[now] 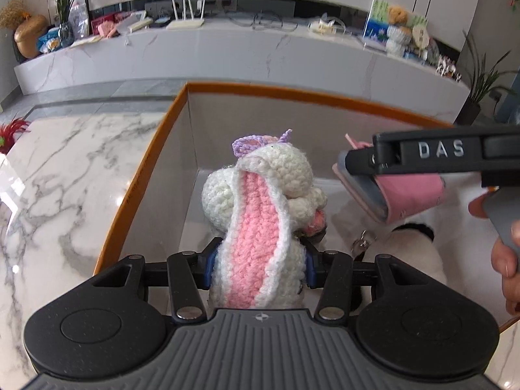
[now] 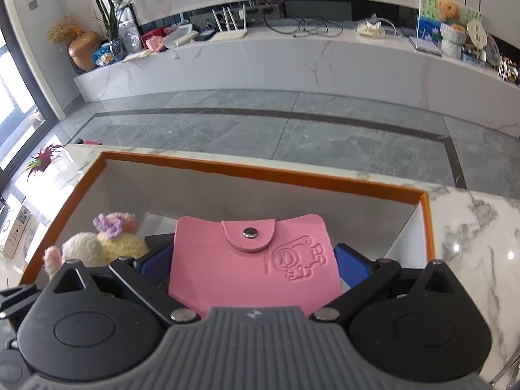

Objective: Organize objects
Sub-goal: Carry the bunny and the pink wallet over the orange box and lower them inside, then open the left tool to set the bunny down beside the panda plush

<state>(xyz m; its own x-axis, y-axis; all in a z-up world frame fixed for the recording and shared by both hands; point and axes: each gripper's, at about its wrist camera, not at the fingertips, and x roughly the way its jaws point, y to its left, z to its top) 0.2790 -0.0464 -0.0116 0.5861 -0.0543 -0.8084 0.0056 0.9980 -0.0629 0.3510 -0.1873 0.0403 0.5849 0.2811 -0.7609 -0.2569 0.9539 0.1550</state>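
Note:
My left gripper [image 1: 258, 265] is shut on a white and pink crocheted bunny [image 1: 260, 201] and holds it over the inside of an orange-rimmed box [image 1: 143, 175]. My right gripper [image 2: 255, 260] is shut on a pink snap-button card wallet [image 2: 253, 260] and holds it over the same box [image 2: 260, 172]. In the left wrist view the right gripper [image 1: 357, 162] comes in from the right with the wallet [image 1: 406, 195]. The bunny [image 2: 97, 247] shows at the left of the right wrist view.
The box stands on a white marble table [image 1: 65, 178]. A white furry item with a black band [image 1: 419, 237] and a metal clasp [image 1: 360, 243] lie in the box at right. A red plant [image 1: 9, 133] stands at the table's far left. A grey floor and a cluttered marble shelf [image 2: 292, 52] lie beyond.

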